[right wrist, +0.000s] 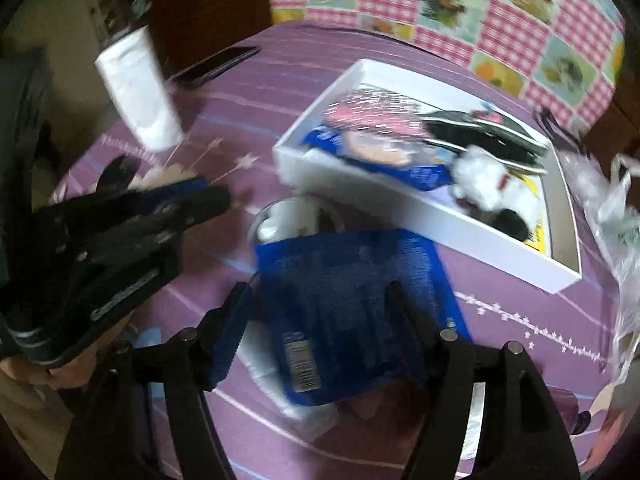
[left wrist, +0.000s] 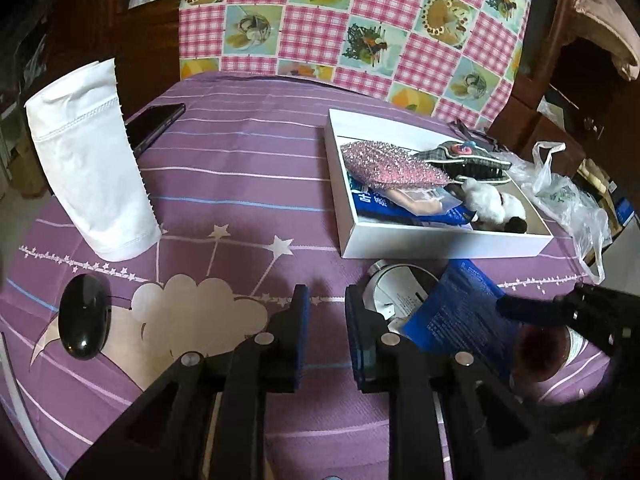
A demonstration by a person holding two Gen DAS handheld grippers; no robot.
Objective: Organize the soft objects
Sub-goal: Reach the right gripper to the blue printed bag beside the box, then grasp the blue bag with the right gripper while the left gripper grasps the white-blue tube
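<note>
Left hand-held gripper (left wrist: 326, 304) over purple sheet (left wrist: 240, 184); checked cloth (left wrist: 360, 20) behind

We can read no text. The blue packet (right wrist: 352, 312) carries white print and a barcode, and the blue pack in the white box (left wrist: 400, 204) shows white characters, all too blurred.

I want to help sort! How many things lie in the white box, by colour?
Pink: 1, sparkly cloth
Blue: 1, packet
Grey checked: 1, cap
White and black: 1, fluffy toy
Total: 4 in the white box
</note>
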